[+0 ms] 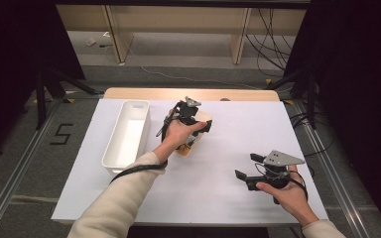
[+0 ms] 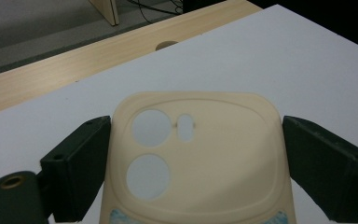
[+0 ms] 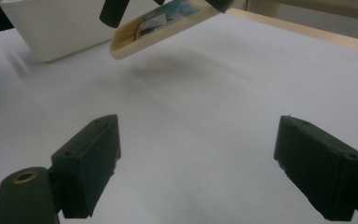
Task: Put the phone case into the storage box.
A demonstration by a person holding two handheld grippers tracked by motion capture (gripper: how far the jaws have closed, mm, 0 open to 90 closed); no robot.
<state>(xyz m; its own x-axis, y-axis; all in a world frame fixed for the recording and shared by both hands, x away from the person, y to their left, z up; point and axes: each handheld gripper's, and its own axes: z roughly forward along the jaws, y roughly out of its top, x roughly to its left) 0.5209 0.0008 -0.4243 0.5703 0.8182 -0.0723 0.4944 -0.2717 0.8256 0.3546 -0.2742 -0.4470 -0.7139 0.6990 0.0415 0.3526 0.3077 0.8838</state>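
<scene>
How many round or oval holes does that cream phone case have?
3. On the phone case, held between the left gripper jaws: a round hole upper left, another below it, a small oval beside the upper one.

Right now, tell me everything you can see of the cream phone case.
The phone case is cream-coloured, soft-looking like silicone, with rounded corners, two round camera holes and a small oval cutout. A colourful picture shows on its other face in the right gripper view. The left gripper holds it by its long sides between the jaws, lifted off the white table and tilted, just right of the white bin.
</scene>
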